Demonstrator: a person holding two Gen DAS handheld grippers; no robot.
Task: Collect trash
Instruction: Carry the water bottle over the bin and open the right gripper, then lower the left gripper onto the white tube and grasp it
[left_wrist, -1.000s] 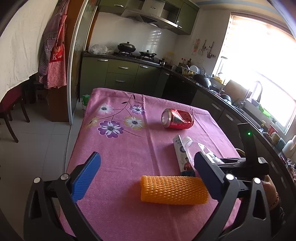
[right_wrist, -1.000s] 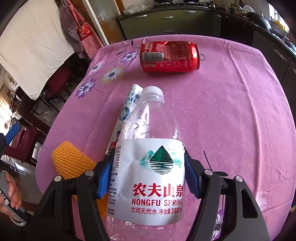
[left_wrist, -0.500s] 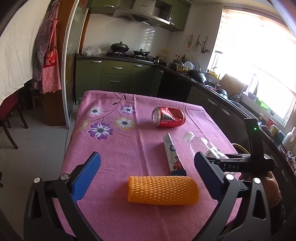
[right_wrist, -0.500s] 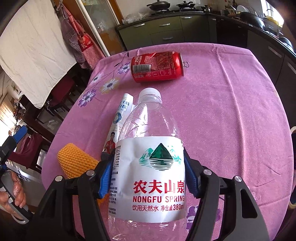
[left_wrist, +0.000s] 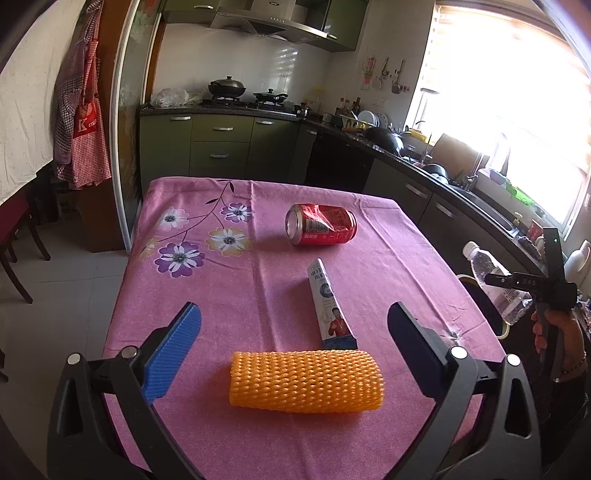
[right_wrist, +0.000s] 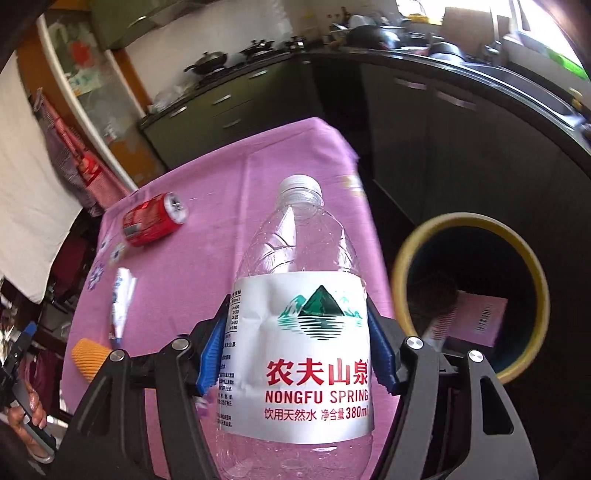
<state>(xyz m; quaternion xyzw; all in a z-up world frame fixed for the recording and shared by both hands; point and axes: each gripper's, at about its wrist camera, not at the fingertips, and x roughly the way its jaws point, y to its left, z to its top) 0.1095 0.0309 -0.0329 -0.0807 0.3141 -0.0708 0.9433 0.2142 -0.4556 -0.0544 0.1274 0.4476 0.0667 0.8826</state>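
My right gripper (right_wrist: 297, 354) is shut on a clear plastic water bottle (right_wrist: 301, 332) with a white label, held off the table's right edge. Beside it stands a yellow-rimmed trash bin (right_wrist: 532, 266) with a pink box inside. In the left wrist view the bottle (left_wrist: 495, 284) and the right gripper (left_wrist: 517, 291) show at the far right. My left gripper (left_wrist: 295, 339) is open above an orange foam net sleeve (left_wrist: 304, 382). Behind the sleeve lies a toothpaste tube (left_wrist: 328, 306), and farther back a dented red can (left_wrist: 321, 224).
A pink flowered tablecloth (left_wrist: 184, 236) covers the table. Green kitchen cabinets (left_wrist: 221, 147) and a dark counter with dishes (left_wrist: 406, 147) run behind and to the right. A dark red chair (left_wrist: 14, 236) stands at left. A hand (left_wrist: 561, 336) holds the right gripper.
The right gripper carried the bottle off the table to the right, next to the bin, rolling as it went. The left gripper drew back slightly; the sleeve, tube and can stayed put.
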